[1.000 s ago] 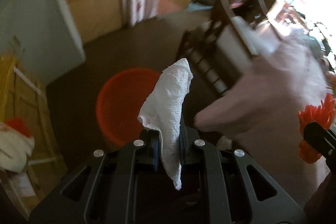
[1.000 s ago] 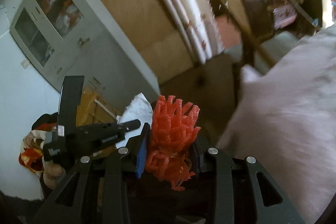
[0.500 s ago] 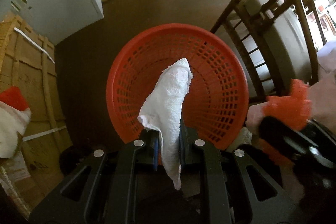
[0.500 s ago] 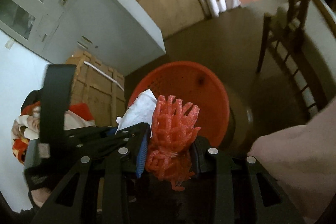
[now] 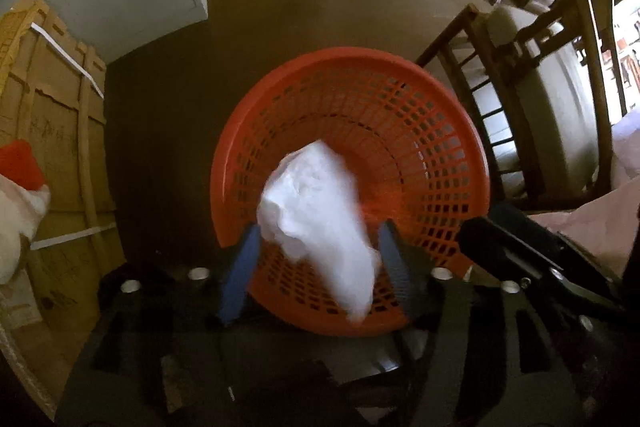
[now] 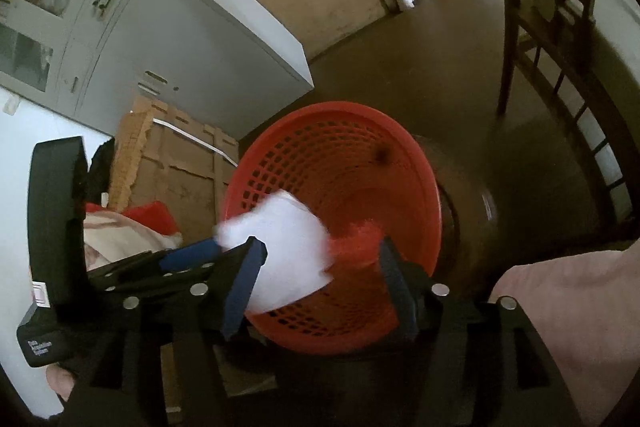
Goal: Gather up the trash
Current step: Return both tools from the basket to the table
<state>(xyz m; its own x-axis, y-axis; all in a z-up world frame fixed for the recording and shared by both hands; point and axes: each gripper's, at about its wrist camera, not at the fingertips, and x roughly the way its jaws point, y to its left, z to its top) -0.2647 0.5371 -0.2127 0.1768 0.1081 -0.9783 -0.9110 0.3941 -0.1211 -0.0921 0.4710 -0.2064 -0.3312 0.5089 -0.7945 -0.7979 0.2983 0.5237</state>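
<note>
Hanging over the orange basket (image 5: 460, 131), the left gripper (image 5: 320, 259) has its fingers spread wide, and the white tissue (image 5: 320, 219) (blurred) is loose between them, above the basket's mouth. The right gripper (image 6: 320, 271) is also spread; the red foam net (image 6: 356, 237) sits blurred inside the basket opening.

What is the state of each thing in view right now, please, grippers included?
Left gripper: open, over the basket.
Right gripper: open, over the basket.
Tissue: released, blurred, falling toward the basket.
Red scrap: released, blurred, falling.
Basket: upright on the floor, nothing seen at its bottom.
Cabinet: doors shut.
</note>
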